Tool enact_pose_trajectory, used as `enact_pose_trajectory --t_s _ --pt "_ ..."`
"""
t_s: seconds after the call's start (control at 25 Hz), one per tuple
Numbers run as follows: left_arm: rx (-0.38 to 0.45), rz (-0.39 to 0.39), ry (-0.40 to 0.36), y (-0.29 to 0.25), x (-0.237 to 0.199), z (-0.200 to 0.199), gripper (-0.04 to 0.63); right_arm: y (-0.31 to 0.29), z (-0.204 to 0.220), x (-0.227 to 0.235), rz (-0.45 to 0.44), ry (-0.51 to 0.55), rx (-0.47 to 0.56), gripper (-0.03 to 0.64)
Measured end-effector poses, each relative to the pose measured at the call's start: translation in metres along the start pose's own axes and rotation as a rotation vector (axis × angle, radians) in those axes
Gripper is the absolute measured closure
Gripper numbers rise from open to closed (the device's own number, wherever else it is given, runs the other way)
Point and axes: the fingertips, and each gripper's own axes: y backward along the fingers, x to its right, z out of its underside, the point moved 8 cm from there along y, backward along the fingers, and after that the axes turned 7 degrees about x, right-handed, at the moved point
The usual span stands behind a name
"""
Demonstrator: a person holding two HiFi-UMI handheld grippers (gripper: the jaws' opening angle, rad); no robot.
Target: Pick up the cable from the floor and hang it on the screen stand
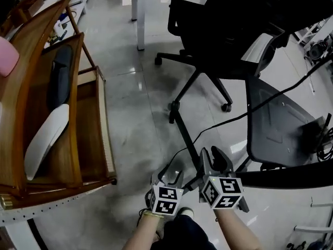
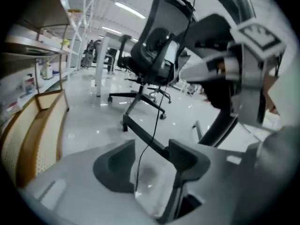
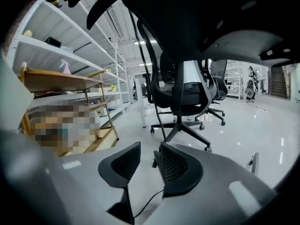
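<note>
**Two grippers low over the floor, one cable between the left jaws**

Grippers: two. The left gripper (image 1: pixel 174 170) is hovering low at the near edge of the head view. In its own view the left gripper (image 2: pixel 152 161) is holding its jaws wide apart. The cable (image 2: pixel 154 121) is passing down between them, nearer the left jaw and not pinched. The right gripper (image 1: pixel 213 158) is sitting just beside it, to the right. In its own view the right gripper (image 3: pixel 147 156) is showing a narrow gap with floor visible through it. The cable (image 3: pixel 149 201) is running below the jaws, not between the pads.

Cables: one, thin and black. In the head view the cable (image 1: pixel 244 115) is trailing from the far right across the floor toward the grippers.

Screen stand: one. Its black leg (image 1: pixel 182 126) is lying along the floor from mid-scene toward the grippers, and a grey base plate (image 1: pixel 276 124) is lying to the right. The same leg (image 2: pixel 140 131) is showing beyond the left jaws.

Office chairs: one black chair (image 1: pixel 208 30) in the head view, far of the stand; at least two (image 3: pixel 183 93) in the right gripper view.

Wooden rack (image 1: pixel 78 113): one, on the left, carrying one white cushion (image 1: pixel 47 139) and one dark cushion (image 1: pixel 60 77).

Surface and room: the floor (image 1: pixel 130 113) is grey, glossy, reflecting the lights. White shelving (image 3: pixel 61 55) is lining the left wall of a long open room.
</note>
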Motion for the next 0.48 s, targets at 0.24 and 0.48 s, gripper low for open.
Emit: enact_pose_trajectory --t_s 0.24,0.48 --pt "-0.117 0.023 -0.262 -0.126 -0.015 0.068 0.342 -0.032 0.015 0.021 -0.070 -0.001 0.104 0.480" --pt "-0.175 0.008 -0.264 -0.208 -0.033 0.101 0.388 -0.054 0.020 0.031 -0.096 -0.006 0.134 0.465"
